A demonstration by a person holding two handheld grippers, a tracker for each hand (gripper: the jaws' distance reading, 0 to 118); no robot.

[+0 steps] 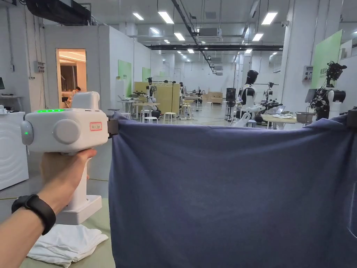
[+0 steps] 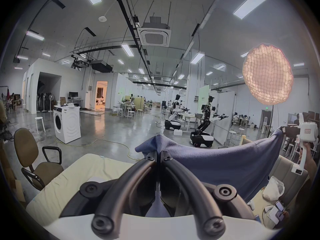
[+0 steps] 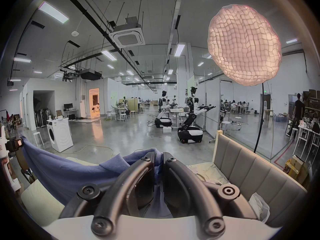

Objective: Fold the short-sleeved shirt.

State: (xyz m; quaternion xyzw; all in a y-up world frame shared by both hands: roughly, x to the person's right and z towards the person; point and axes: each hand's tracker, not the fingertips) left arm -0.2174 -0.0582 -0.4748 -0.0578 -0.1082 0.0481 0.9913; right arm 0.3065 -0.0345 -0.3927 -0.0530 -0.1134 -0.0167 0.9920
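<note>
Big lab hall behind, I've got the blue shirt (image 1: 223, 195) hanging above the bed (image 2: 83, 171), left gripper (image 2: 159, 154) and right gripper (image 3: 158, 157) fingers clamped on top corners; light, floppy, best held at edges.

I am working in a big open robotics lab. Mid-frame in the left gripper view, wheeled humanoid robots (image 2: 204, 122) stand on a polished concrete floor (image 2: 112, 131). A washing machine (image 2: 66, 123) sits at centre left, with stools and worktables (image 1: 146, 104) behind. Strip lights (image 1: 166, 16) and ducting cross the top, and a large studio lamp (image 3: 243, 44) glows at upper right.
</note>
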